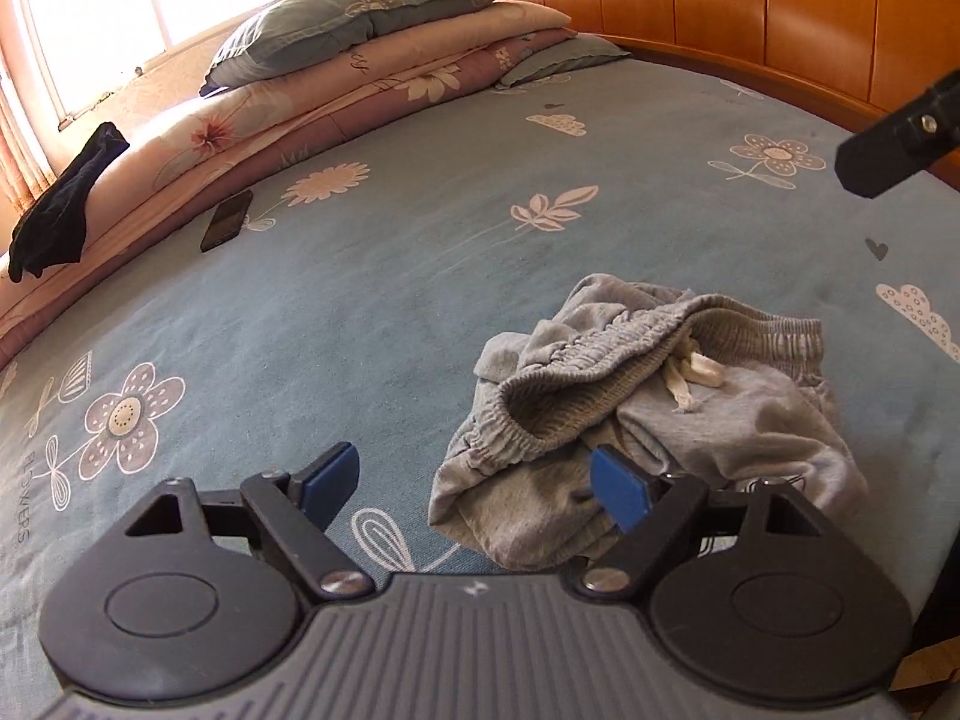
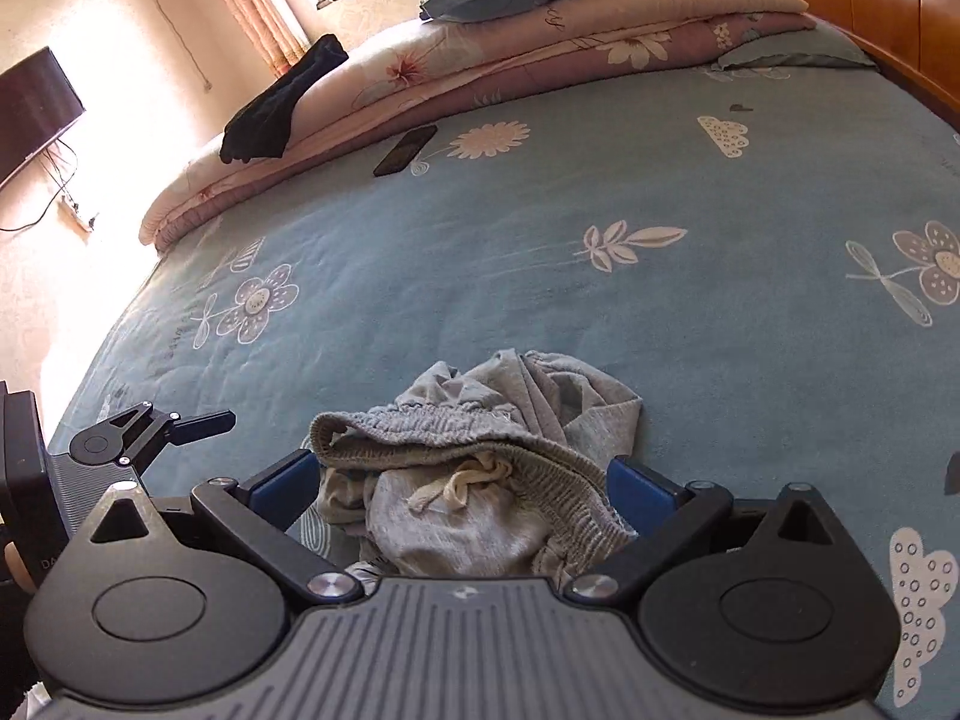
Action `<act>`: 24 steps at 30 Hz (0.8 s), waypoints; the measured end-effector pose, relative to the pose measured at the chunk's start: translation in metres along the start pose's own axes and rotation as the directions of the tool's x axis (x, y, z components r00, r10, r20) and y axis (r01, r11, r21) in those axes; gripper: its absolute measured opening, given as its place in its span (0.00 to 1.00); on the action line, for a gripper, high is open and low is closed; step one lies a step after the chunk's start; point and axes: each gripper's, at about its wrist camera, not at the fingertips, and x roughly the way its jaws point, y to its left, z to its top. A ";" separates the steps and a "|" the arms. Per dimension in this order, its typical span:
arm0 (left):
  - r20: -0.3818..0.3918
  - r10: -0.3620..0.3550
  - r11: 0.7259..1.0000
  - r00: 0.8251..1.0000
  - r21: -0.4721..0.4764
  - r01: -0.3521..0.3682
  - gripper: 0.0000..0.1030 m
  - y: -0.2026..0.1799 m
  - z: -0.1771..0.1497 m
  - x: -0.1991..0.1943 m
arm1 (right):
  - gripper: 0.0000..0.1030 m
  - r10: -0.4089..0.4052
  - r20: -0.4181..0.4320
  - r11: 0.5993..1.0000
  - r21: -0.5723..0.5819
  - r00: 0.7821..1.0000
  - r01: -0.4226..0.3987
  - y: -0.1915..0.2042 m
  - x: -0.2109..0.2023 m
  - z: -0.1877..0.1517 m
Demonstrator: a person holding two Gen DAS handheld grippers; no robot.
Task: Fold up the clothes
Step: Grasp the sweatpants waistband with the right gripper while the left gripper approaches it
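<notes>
Both tools are held wide open above a crumpled pair of grey shorts on the bed.

The left tool point(image 1: 474, 486) is seen spread wide with nothing gripped; its right blue pad point(image 1: 618, 486) is set over the near edge of the grey shorts point(image 1: 648, 420), though contact cannot be told, while the other pad hangs over bare bedsheet point(image 1: 372, 300). The right tool point(image 2: 462, 492) is likewise spread wide, both pads flanking the shorts' ribbed waistband point(image 2: 432, 426) and white drawstring point(image 2: 462, 483), no grip being shown. Both tools are angled downward. Farther off, a phone point(image 1: 227, 220), a black garment point(image 1: 60, 210) on folded quilts point(image 1: 336, 108), a pillow point(image 1: 360, 18) and the wooden headboard point(image 1: 750, 6) are seen.
</notes>
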 end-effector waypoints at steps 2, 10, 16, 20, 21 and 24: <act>0.011 -0.037 0.999 0.999 -0.016 0.037 0.83 0.013 0.011 -0.024 | 1.00 -0.022 0.058 0.999 -0.037 0.998 0.024 0.034 -0.023 0.025; -0.113 -0.124 0.991 0.986 -0.072 0.117 0.93 0.050 0.036 -0.029 | 1.00 -0.081 0.010 0.988 -0.128 0.997 0.082 0.099 -0.033 0.069; -0.168 0.003 0.993 0.986 -0.118 -0.023 0.91 0.055 0.050 -0.022 | 0.92 -0.125 -0.028 0.861 -0.499 0.992 0.094 0.108 0.016 0.059; -0.167 0.067 0.987 0.984 -0.132 -0.089 0.91 0.053 0.046 -0.021 | 0.69 -0.114 -0.130 0.686 -0.728 0.985 -0.016 0.105 0.072 0.040; -0.180 0.078 0.988 0.981 -0.121 -0.101 0.89 0.051 0.042 -0.017 | 0.64 -0.108 -0.155 0.637 -0.769 0.982 -0.051 0.105 0.083 0.033; -0.219 0.109 0.990 0.970 -0.069 -0.127 0.80 0.041 0.030 -0.003 | 0.63 -0.073 -0.193 0.480 -0.867 0.978 -0.135 0.107 0.104 0.010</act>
